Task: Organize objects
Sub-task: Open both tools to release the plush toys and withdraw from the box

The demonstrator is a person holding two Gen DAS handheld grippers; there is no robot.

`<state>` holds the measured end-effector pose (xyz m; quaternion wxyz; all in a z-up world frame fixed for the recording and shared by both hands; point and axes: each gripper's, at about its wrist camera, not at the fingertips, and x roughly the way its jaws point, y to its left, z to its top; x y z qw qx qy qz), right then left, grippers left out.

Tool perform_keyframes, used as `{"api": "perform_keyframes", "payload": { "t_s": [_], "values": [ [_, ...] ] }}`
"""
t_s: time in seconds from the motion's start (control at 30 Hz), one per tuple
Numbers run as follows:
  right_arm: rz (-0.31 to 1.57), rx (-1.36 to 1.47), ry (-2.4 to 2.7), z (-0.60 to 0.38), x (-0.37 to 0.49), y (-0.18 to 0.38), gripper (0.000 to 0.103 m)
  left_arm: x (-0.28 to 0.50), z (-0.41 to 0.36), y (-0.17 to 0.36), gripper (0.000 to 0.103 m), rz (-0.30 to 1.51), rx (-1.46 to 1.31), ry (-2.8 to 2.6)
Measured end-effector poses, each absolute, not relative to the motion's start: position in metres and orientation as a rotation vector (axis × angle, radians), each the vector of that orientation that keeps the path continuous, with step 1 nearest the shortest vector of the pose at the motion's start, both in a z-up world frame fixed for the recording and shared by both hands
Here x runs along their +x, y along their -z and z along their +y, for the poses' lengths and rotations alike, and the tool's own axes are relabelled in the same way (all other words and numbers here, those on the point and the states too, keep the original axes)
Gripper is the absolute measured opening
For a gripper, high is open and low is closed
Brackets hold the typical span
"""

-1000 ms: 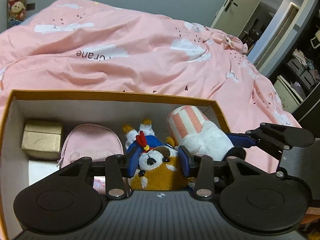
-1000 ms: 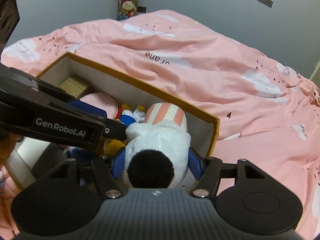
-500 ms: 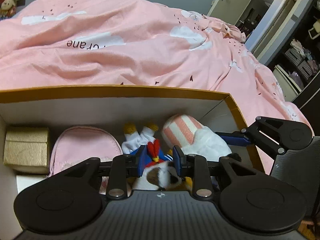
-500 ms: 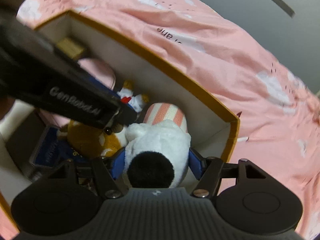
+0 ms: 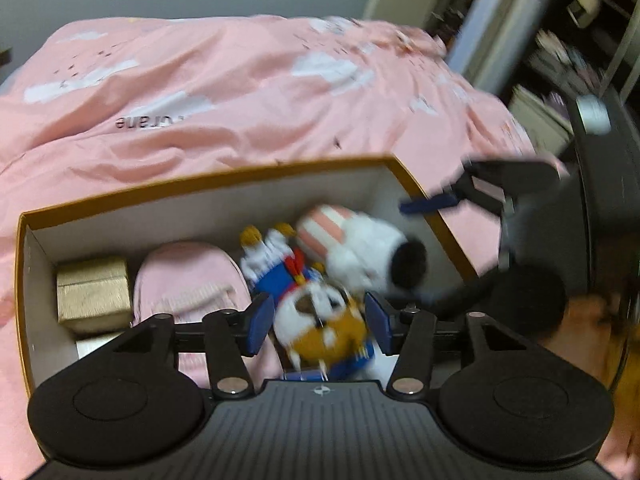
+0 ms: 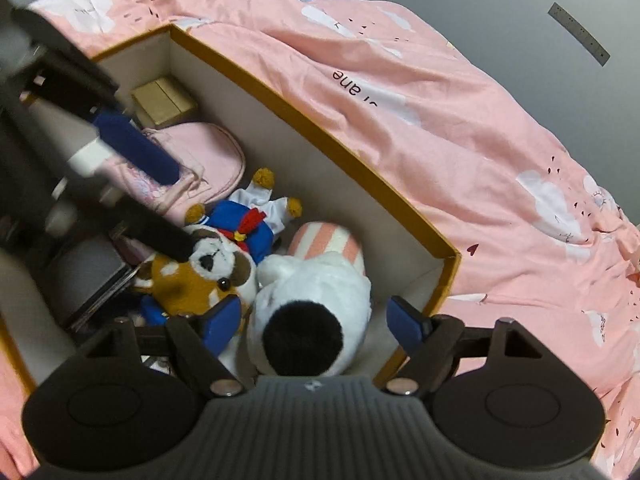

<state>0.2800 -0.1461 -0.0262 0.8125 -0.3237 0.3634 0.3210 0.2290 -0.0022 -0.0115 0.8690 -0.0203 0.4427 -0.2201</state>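
Pink cloud-print duvet (image 6: 460, 128) carries an orange-rimmed cardboard box (image 6: 320, 136). Inside, at 6 o'clock: brown-white plush dog (image 6: 208, 272), white black-nosed plush (image 6: 316, 304). Left gripper (image 5: 318, 324) and right gripper (image 6: 316, 324) both spread wide, empty.

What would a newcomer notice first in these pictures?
First, the two plush toys in the box: a brown dog in a blue sailor suit and, to its right, a white toy with a black patch. Both grippers, left and right, are open above them. All around lies a pink quilt.
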Motion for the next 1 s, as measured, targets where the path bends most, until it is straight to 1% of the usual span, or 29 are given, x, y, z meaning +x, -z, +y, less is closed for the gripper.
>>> {"api": "perform_keyframes", "payload": {
  "t_s": [0.07, 0.1, 0.2, 0.33, 0.37, 0.4, 0.6, 0.67, 0.77, 0.9, 1.0],
  "values": [
    [0.776, -0.696, -0.713, -0.151, 0.276, 0.021, 0.079, 0.219, -0.012, 0.015, 0.061, 0.919, 0.024, 0.478],
    [0.774, -0.708, -0.725, -0.154, 0.273, 0.019, 0.075, 0.215, -0.017, 0.017, 0.061, 0.916, 0.06, 0.483],
    [0.763, -0.753, -0.749, -0.159, 0.266, 0.017, 0.067, 0.211, -0.034, 0.031, 0.061, 0.928, 0.158, 0.471],
    [0.754, -0.764, -0.769, -0.163, 0.268, 0.018, 0.061, 0.218, -0.044, 0.047, 0.06, 0.953, 0.203, 0.453],
    [0.756, -0.758, -0.77, -0.163, 0.269, 0.019, 0.057, 0.219, -0.044, 0.049, 0.06, 0.95, 0.211, 0.45],
    [0.757, -0.751, -0.772, -0.162, 0.272, 0.02, 0.055, 0.22, -0.044, 0.05, 0.059, 0.947, 0.212, 0.451],
    [0.763, -0.672, -0.766, -0.163, 0.283, 0.025, 0.056, 0.225, -0.047, 0.048, 0.05, 0.935, 0.296, 0.456],
    [0.768, -0.648, -0.767, -0.162, 0.285, 0.026, 0.056, 0.224, -0.053, 0.047, 0.043, 0.912, 0.374, 0.448],
    [0.786, -0.635, -0.752, -0.159, 0.287, 0.031, 0.056, 0.226, -0.062, 0.048, 0.042, 0.895, 0.462, 0.453],
    [0.825, -0.57, -0.697, -0.157, 0.287, 0.029, 0.047, 0.228, -0.064, 0.05, 0.042, 0.884, 0.511, 0.46],
    [0.86, -0.507, -0.668, -0.159, 0.289, 0.026, 0.046, 0.229, -0.062, 0.052, 0.042, 0.879, 0.507, 0.467]
  ]
}}
